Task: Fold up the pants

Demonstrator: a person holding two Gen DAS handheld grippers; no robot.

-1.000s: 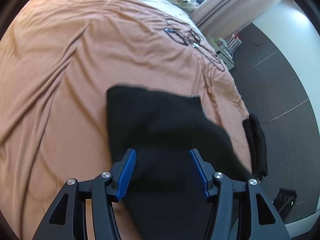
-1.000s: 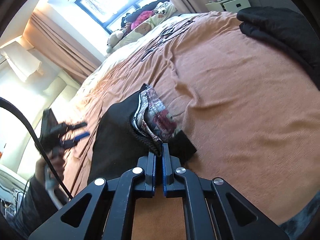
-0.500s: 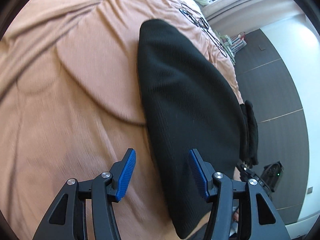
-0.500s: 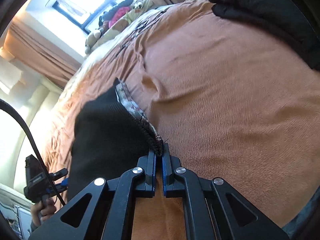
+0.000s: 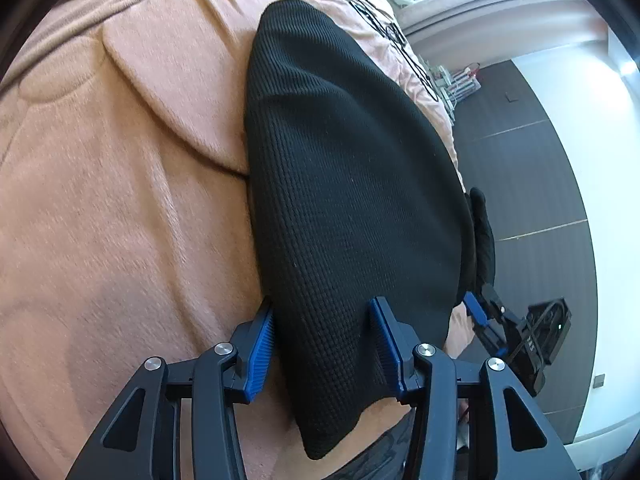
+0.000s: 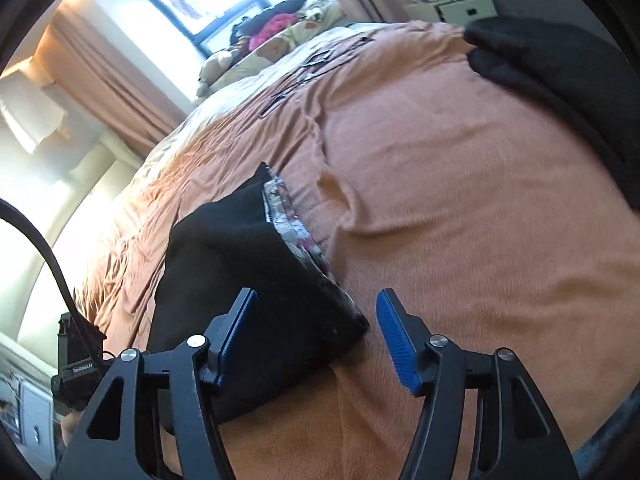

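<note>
Lying on the orange bedspread, the black waffle-knit pants are seen folded into a compact, thick panel, so the fold looks largely made. In the right wrist view the patterned waistband lining is shown along the far edge of that panel. The right gripper is caught with its jaws opening; the near corner of the pants lies between them, but the blue pads are not pressed on it, so that corner appears to have been let go. The left gripper is closing, with the folded edge of the pants between its jaws; the fabric fills the gap, yet a firm pinch cannot be confirmed. What is judged to be left is a final fold or a tidying of the panel. A second dark garment is seen well apart at the bed's far edge.
</note>
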